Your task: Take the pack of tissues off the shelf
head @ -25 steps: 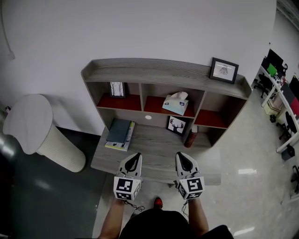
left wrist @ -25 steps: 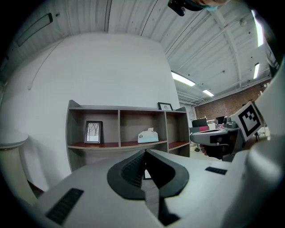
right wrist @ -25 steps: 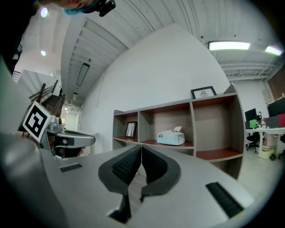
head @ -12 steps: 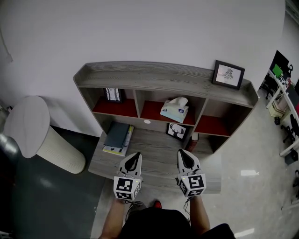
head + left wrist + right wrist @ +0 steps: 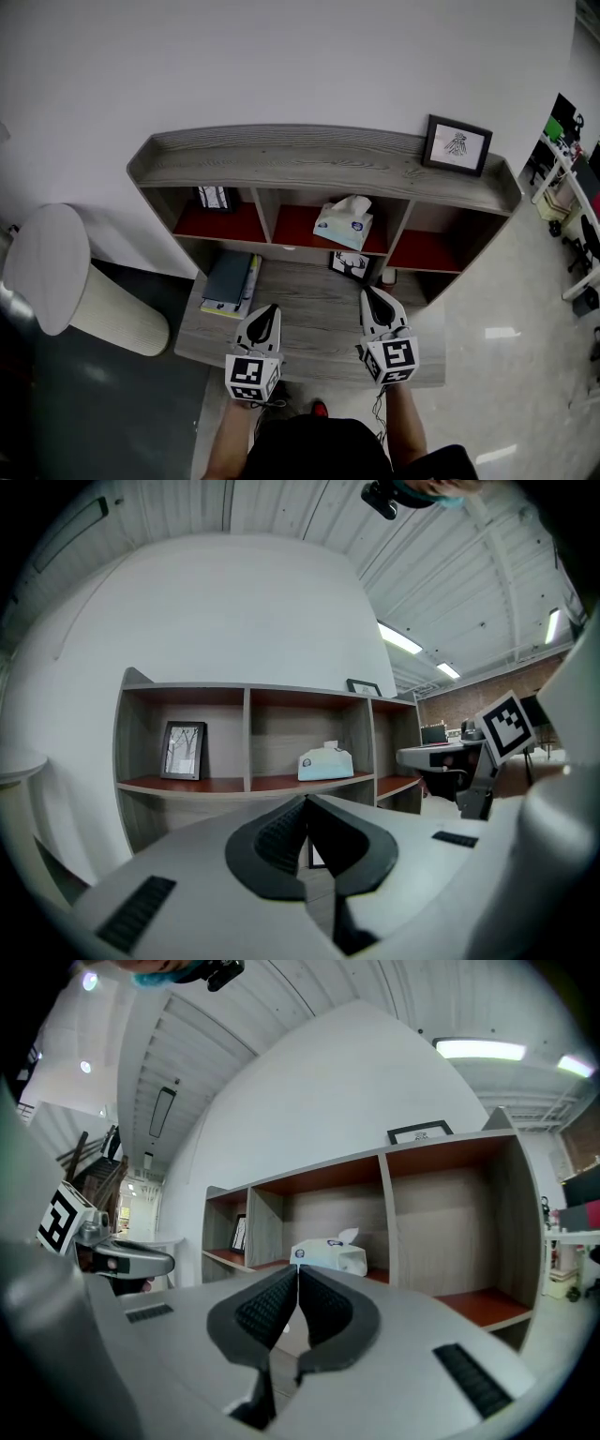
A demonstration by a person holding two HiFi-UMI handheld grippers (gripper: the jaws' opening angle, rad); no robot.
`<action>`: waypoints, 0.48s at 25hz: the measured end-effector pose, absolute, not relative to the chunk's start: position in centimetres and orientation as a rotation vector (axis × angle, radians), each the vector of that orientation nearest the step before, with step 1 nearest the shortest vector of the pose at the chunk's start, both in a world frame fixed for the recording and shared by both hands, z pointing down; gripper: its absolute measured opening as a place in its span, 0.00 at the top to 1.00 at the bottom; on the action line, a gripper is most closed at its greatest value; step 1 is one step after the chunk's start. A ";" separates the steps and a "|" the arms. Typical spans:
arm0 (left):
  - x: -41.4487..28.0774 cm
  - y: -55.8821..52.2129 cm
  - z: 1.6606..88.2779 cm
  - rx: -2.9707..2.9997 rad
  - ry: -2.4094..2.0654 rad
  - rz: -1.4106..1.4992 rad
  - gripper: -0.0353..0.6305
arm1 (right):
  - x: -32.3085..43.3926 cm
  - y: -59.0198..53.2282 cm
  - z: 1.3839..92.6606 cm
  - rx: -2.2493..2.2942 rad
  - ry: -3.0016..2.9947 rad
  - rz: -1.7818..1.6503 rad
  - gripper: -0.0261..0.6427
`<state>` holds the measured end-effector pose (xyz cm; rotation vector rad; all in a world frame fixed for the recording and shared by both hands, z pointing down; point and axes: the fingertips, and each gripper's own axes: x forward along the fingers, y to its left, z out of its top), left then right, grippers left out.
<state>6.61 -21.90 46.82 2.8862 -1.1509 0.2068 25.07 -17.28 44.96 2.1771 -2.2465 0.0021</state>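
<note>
1. You face a grey wooden shelf (image 5: pixel 319 164) against a white wall. It has three red-floored compartments.
2. The pack of tissues (image 5: pixel 343 223) sits in the shelf's middle compartment, with one tissue sticking up from its top.
3. Your left gripper (image 5: pixel 267 316) hovers over the desk board (image 5: pixel 309 300) in front of the shelf, below its left divider. Its jaws are pressed together with nothing between them.
4. Your right gripper (image 5: pixel 372 302) hovers in front of the shelf, below the middle compartment's right edge. Its jaws are likewise closed and empty, well apart from the tissues.
5. A framed picture (image 5: pixel 457 145) stands on the shelf's top at its right end.
6. Books (image 5: pixel 228 279) lie below the shelf's left compartment.
</note>
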 end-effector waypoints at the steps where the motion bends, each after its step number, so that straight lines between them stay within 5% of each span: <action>1: 6.7 -22.1 47.0 2.889 -1.142 0.210 0.94 | 25.2 -17.5 44.8 2.186 -2.246 -0.001 0.92; 12: 7.4 -25.6 46.9 2.919 -1.066 0.198 0.94 | 26.2 -21.4 43.0 2.263 -2.210 -0.053 0.92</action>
